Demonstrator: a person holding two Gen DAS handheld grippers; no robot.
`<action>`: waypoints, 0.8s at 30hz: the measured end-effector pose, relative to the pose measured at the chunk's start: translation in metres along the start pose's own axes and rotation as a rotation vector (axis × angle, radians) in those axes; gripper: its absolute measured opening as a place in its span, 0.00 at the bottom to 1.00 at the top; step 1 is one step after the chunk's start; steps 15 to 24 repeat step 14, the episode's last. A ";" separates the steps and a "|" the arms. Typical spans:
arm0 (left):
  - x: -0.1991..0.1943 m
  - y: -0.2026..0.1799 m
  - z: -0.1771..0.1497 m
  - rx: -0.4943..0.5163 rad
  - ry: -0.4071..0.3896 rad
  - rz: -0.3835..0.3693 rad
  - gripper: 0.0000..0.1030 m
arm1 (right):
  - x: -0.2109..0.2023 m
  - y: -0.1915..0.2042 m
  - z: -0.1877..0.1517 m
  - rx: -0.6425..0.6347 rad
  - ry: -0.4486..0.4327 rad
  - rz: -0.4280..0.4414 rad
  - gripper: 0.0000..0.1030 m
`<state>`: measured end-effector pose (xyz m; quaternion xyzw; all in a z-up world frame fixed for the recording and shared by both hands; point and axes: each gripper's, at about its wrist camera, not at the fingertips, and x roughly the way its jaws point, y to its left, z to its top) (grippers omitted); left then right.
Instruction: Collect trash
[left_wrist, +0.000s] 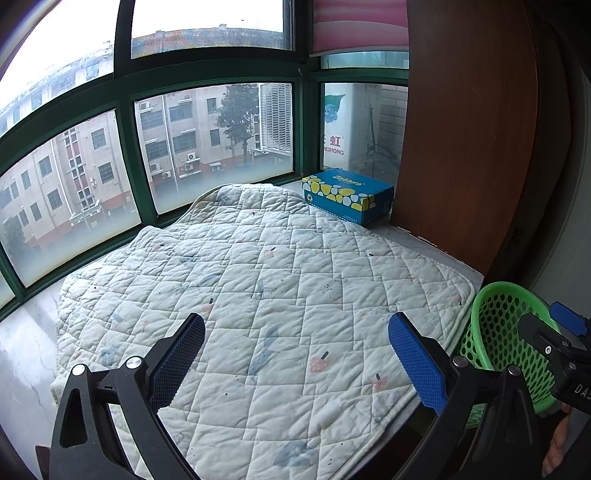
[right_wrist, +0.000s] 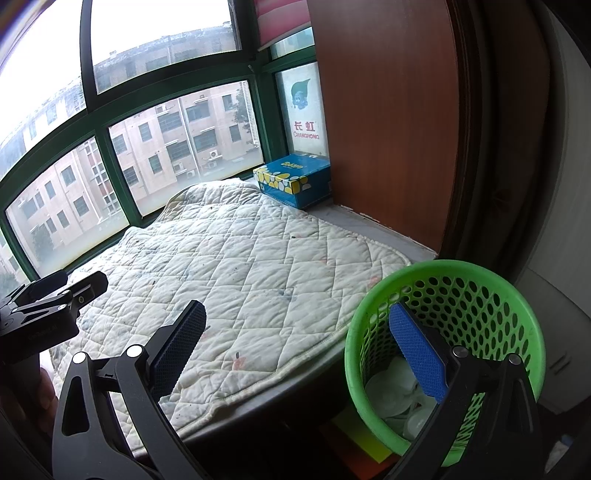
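Both hand-held grippers are gaping wide, holding nothing: the left hand-held gripper (left_wrist: 295, 363) over the quilted pad (left_wrist: 258, 288), the right hand-held gripper (right_wrist: 297, 350) beside the green basket (right_wrist: 480, 295) containing white trash (right_wrist: 391, 384).

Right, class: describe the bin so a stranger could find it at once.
Start at the big window, then follow the quilted pad to its near right corner. Just off that corner stands the bin: round, bright green, full of holes, with white scraps inside.
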<state>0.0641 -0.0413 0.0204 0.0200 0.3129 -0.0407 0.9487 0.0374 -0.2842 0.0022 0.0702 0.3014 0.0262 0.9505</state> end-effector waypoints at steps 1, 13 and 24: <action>0.000 0.000 0.000 0.001 -0.002 0.003 0.93 | 0.001 0.000 0.000 -0.001 0.001 0.000 0.95; 0.000 0.005 -0.001 0.000 0.007 0.012 0.93 | 0.004 0.007 -0.002 -0.001 0.005 0.010 0.95; 0.000 0.006 -0.001 -0.002 0.008 0.014 0.93 | 0.004 0.006 -0.002 -0.002 0.006 0.011 0.95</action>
